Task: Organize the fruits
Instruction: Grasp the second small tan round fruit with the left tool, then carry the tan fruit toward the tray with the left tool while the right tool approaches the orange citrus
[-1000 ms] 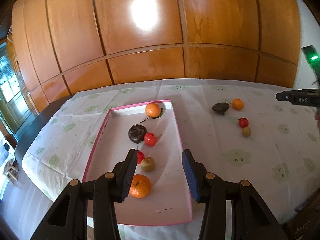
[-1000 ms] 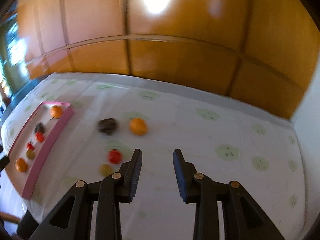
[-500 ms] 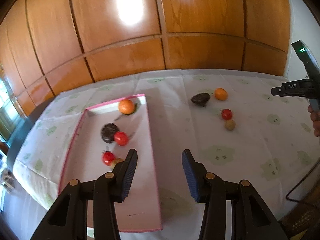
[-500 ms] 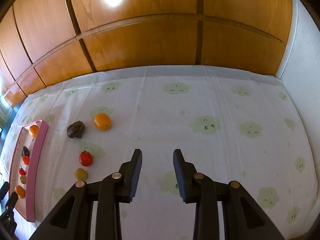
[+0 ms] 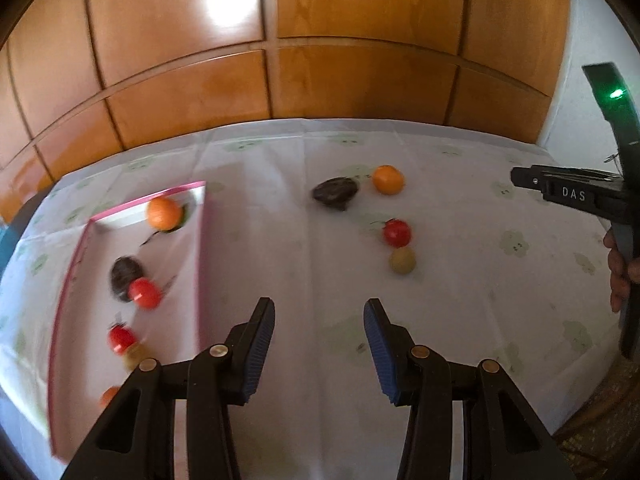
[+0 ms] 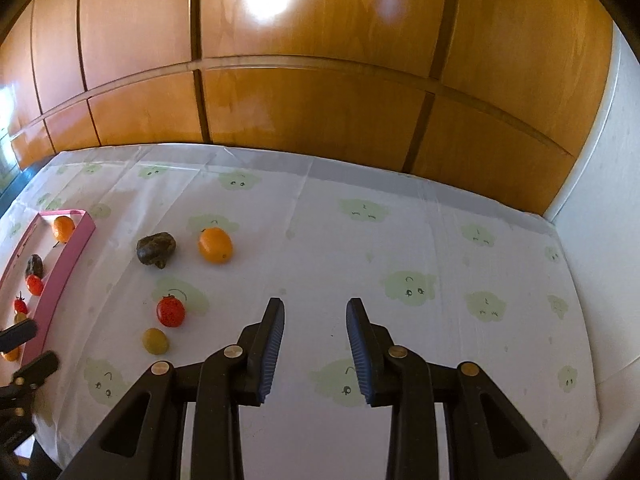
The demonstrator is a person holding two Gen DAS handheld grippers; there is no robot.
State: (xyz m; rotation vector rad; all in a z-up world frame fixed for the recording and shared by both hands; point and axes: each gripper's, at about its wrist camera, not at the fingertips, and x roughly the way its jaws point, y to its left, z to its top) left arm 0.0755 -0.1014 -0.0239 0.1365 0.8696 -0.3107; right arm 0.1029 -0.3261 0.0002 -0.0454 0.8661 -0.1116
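Wood-panelled wall point(image 6: 320, 100) behind everything, glare patch on it. Table point(image 6: 400, 240) below, covered by a white cloth printed with pale green cloud faces.

Pink-rimmed tray point(image 5: 202, 248) on the table's left part, long axis running away from the cameras toward the wall. Left wrist view shows its white floor and contents, blurred: orange point(image 5: 163, 213) at the far end, dark wrinkled fruit point(image 5: 125, 274) touching a red fruit point(image 5: 145, 293), then a strawberry-like red one point(image 5: 121, 337), a small greenish one and an orange piece near the close end. Right wrist view shows the same tray only edge-on at far left.

Left claw point(image 5: 319, 344) open, nothing between the blue pads, above bare cloth just right of the tray rim. Right claw point(image 6: 315, 344) also open and empty, above cloth, to the right of the loose fruits.

Loose fruits on the cloth, between tray and right claw: orange citrus point(image 6: 215, 245), long axis roughly tilted down to the right; dark wrinkled fruit point(image 6: 156, 249) just beside it; red strawberry point(image 6: 170, 311) nearer, stem end pointing up toward the wall; small yellow-green fruit point(image 6: 155, 341) just beside the strawberry.

Left view alone shows the right tool's body with "DAS" lettering, a green light and the holding hand point(image 5: 620, 276). Right view alone shows the table's right half.
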